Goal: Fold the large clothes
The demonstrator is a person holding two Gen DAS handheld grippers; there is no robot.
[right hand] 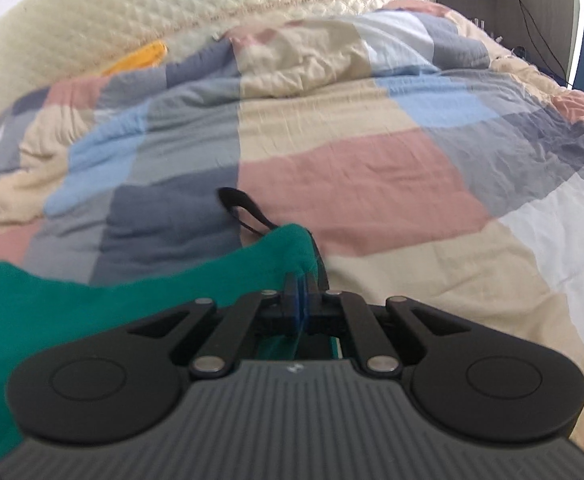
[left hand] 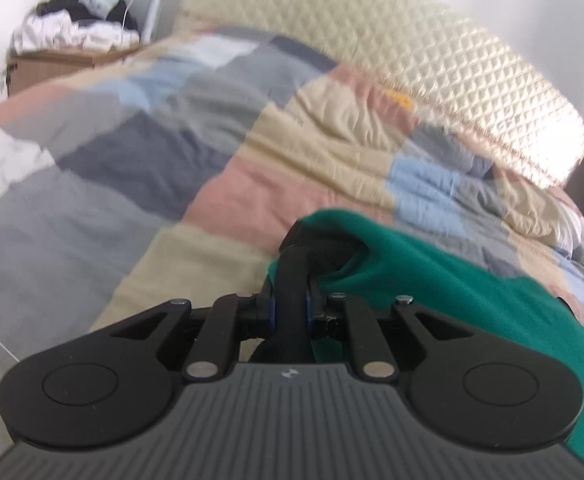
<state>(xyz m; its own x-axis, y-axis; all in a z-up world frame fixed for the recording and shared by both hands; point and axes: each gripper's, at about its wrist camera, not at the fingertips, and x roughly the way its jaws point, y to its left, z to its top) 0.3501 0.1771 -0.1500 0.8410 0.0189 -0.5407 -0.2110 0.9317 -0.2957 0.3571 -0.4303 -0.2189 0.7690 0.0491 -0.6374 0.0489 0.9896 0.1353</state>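
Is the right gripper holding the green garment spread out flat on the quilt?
No, the right gripper is shut on a bunched edge of the green garment.

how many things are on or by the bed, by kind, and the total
green garment, held by both grippers: 1
grippers, left gripper and right gripper, both shut on the garment: 2
patchwork quilt: 1
cream quilted cover along the far side: 1
yellow item at the quilt's far edge, kind unclear: 1
heap of clothes on the wooden stand: 1
total: 7
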